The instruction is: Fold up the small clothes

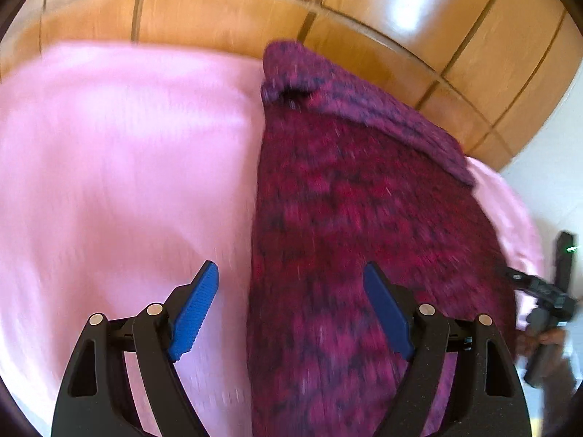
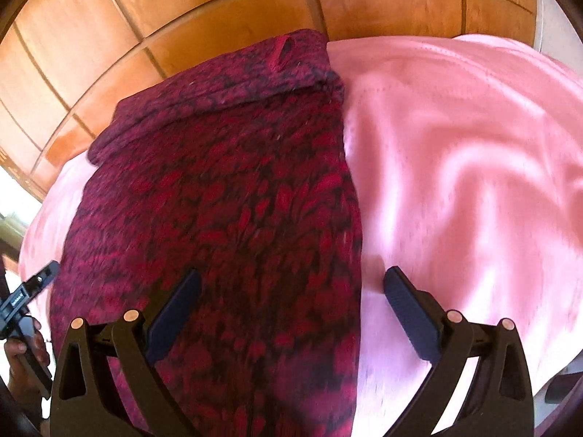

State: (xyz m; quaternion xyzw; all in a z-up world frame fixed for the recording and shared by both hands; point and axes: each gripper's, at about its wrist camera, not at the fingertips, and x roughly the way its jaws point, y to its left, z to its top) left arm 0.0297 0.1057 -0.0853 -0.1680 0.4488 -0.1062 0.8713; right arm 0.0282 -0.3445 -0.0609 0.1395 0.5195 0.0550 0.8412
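A dark red and black patterned knit garment (image 1: 349,225) lies flat on a pink cloth (image 1: 120,167); its far end is folded over. It also shows in the right wrist view (image 2: 226,218) on the pink cloth (image 2: 455,167). My left gripper (image 1: 291,309) is open and empty, hovering over the garment's left edge, its blue pads (image 1: 196,313) spread wide. My right gripper (image 2: 291,313) is open and empty over the garment's right edge. Each view shows the other gripper at the frame edge, held by a hand.
A wooden panelled surface (image 1: 291,11) runs behind the pink cloth, also in the right wrist view (image 2: 218,18). A pale floor or wall (image 1: 557,167) lies at the far right. The other hand-held gripper (image 1: 546,298) is at the cloth's right edge.
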